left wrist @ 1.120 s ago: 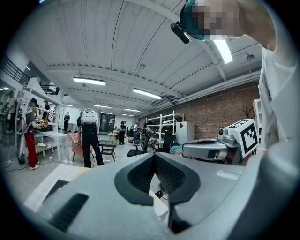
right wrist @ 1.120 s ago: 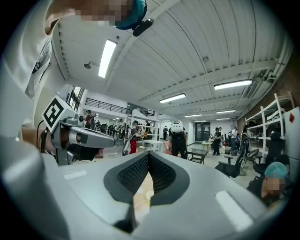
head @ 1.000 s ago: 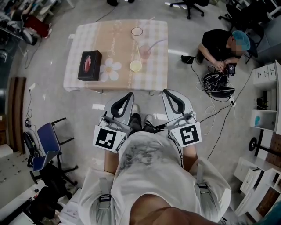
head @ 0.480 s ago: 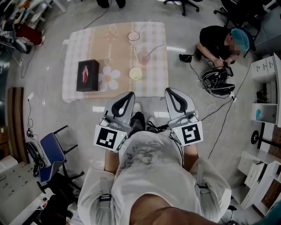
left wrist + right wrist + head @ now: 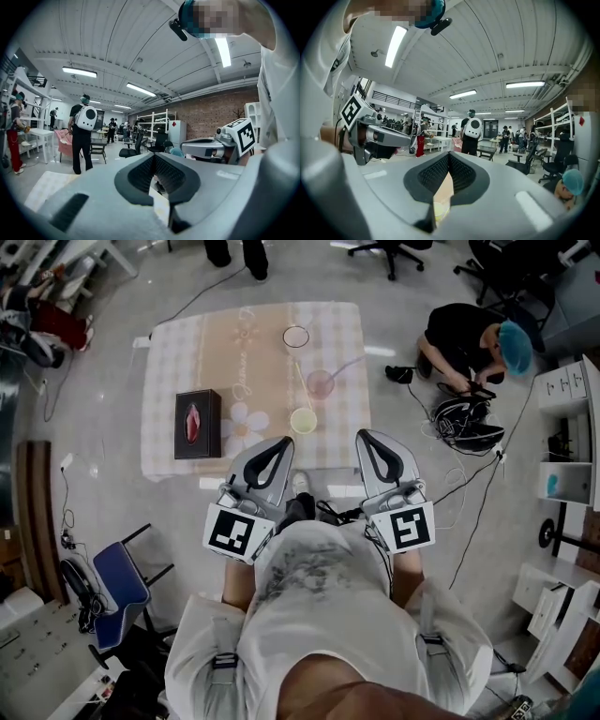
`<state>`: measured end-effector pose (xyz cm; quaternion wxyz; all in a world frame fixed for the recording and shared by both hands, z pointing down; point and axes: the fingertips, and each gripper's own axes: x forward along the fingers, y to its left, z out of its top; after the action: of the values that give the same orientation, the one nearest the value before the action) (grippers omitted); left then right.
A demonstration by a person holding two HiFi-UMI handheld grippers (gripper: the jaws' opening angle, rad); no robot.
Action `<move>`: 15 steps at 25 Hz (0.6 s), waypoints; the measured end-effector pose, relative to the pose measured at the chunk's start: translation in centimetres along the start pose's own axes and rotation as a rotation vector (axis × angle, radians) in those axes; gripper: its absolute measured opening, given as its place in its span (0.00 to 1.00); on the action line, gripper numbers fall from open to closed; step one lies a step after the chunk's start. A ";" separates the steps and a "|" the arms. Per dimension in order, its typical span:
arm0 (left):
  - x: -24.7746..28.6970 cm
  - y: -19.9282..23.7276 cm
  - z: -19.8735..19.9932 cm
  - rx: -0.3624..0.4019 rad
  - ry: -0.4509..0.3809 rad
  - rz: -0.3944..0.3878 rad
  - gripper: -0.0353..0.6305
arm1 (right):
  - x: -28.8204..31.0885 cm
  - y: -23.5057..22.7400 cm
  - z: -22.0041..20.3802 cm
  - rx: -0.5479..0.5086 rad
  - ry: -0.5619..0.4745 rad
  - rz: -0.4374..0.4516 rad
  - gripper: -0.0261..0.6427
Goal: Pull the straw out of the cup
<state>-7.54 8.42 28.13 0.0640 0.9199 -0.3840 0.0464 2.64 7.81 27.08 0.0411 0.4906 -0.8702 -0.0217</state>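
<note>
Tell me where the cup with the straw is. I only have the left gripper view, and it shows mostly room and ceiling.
Observer: The head view shows the pink cup standing on the table, ahead of both grippers and closer to the right gripper.
Operator: Which way does the straw lean?
Observer: The straw leans out of the pink cup toward the table's right edge, away from the black box.
Operator: Is anything in the way?
Observer: A yellow cup stands closer to you than the pink cup, just beyond the tip of the left gripper.
</note>
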 end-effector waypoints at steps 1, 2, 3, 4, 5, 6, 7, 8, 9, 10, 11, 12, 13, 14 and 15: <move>0.1 0.4 0.1 0.001 0.000 -0.006 0.06 | 0.4 0.0 0.0 -0.003 0.003 -0.005 0.05; 0.3 0.8 0.2 0.002 0.000 -0.013 0.06 | 0.7 0.0 -0.2 -0.009 0.018 -0.008 0.05; 0.4 1.2 0.3 0.003 0.000 -0.020 0.06 | 0.9 0.0 -0.5 -0.015 0.039 -0.011 0.05; 0.5 1.5 0.3 0.004 0.000 -0.027 0.06 | 1.1 0.0 -0.7 -0.021 0.053 -0.015 0.05; 0.7 1.8 0.3 0.004 -0.001 -0.035 0.06 | 1.3 0.0 -0.8 -0.023 0.058 -0.020 0.05; 0.8 2.1 0.3 0.004 -0.002 -0.043 0.06 | 1.6 -0.1 -0.8 -0.024 0.059 -0.028 0.05; 1.0 2.3 0.3 0.003 -0.002 -0.052 0.06 | 1.8 -0.1 -0.8 -0.024 0.060 -0.036 0.05; 1.1 2.6 0.3 0.003 -0.003 -0.060 0.06 | 2.0 -0.1 -0.8 -0.026 0.062 -0.043 0.05; 1.2 2.8 0.3 0.002 -0.005 -0.068 0.06 | 2.1 0.0 -0.8 -0.028 0.064 -0.050 0.05; 1.3 3.1 0.3 0.002 -0.004 -0.075 0.06 | 2.3 0.0 -0.8 -0.028 0.065 -0.057 0.05; 1.4 3.2 0.2 0.000 -0.003 -0.081 0.06 | 2.4 0.0 -0.7 -0.024 0.063 -0.065 0.05; 1.5 3.4 0.1 -0.002 -0.001 -0.088 0.06 | 2.5 0.0 -0.6 -0.019 0.053 -0.076 0.05; 1.6 3.5 0.0 -0.004 0.000 -0.095 0.06 | 2.7 -0.1 -0.4 -0.015 0.043 -0.086 0.05; 1.7 3.7 0.0 -0.006 0.000 -0.102 0.06 | 2.8 -0.2 -0.4 -0.014 0.041 -0.093 0.05; 1.9 3.9 -0.1 -0.008 -0.001 -0.108 0.06 | 3.0 -0.3 -0.6 -0.016 0.048 -0.099 0.05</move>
<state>-9.00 4.44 28.81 0.0700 0.9390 -0.3342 0.0411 1.44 5.10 27.78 0.0649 0.5331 -0.8433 -0.0191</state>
